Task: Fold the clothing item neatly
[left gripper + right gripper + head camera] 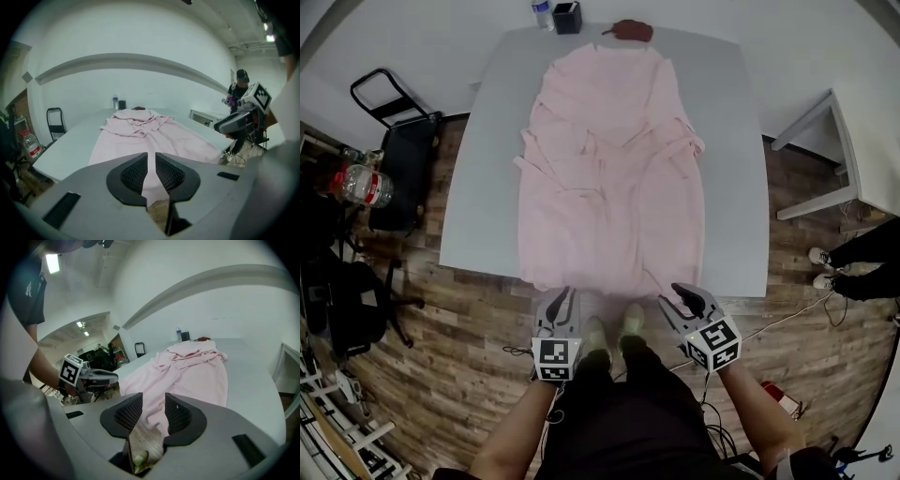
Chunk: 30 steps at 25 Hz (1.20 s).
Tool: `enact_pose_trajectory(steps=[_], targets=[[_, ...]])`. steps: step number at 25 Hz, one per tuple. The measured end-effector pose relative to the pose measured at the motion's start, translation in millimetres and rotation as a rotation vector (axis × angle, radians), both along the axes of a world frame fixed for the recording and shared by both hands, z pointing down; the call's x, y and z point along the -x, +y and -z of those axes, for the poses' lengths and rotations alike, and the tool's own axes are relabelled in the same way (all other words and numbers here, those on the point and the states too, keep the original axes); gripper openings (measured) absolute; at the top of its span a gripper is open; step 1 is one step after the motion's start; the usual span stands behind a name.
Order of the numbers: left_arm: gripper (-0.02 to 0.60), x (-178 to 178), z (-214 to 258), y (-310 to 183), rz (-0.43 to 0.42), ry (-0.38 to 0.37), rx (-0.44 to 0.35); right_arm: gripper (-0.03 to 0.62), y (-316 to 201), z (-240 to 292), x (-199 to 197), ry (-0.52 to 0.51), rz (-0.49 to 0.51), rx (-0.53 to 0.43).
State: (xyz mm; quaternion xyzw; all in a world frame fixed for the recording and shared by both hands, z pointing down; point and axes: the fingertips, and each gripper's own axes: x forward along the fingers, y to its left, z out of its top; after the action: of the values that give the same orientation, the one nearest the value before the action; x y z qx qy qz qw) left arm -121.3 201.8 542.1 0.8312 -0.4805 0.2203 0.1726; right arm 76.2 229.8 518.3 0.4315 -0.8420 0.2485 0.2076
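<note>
Your left hand-held gripper (151, 159) has its jaws almost together, with only a slit between the pads. Pink cloth shows through that slit, but it lies beyond the tips, and I see nothing pinched. Your right hand-held gripper (153, 401) has its jaws apart and empty; between them you look onto the garment (614, 178) and, lower down, the wooden floor (487, 309). In the head view both tools sit just off the near edge of the counter (487, 187), one at each near corner of the hem, with your shoes (611, 328) between them. The garment is pink and lies lengthwise down the middle of the counter. Its collar end is at the far edge, and its sleeves are drawn in and rumpled across the upper half. The lower half is spread fairly flat, and the hem hangs a little over the near edge. Of containers there are three. A small clear bottle (542, 13) stands upright at the far edge, just beyond the collar. A black cup (567, 17) stands right beside it; I cannot tell what is in it. A big clear jug (367, 186) with a red cap sits on the floor well off to your left. Whether the bottle or the jug holds liquid is not clear.
</note>
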Motion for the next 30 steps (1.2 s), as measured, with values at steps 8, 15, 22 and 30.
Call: enact_pose_trajectory(steps=[8,15,22,30], targets=[[0.127,64,-60,30,0.022,-0.028,0.099,0.152,52,-53,-32,0.029,-0.157,0.12],[0.226,124,-124,15,0.058,-0.012,0.176,0.168,83,-104,-81,-0.037,-0.331,0.234],[0.321,117,-153,-13,-0.104,0.108,0.246,0.226,71,-149,-106,-0.143,-0.328,0.313],[0.325,89,-171,-21,-0.317,0.172,0.293,0.247,40,-163,-93,-0.163,-0.211,0.266]])
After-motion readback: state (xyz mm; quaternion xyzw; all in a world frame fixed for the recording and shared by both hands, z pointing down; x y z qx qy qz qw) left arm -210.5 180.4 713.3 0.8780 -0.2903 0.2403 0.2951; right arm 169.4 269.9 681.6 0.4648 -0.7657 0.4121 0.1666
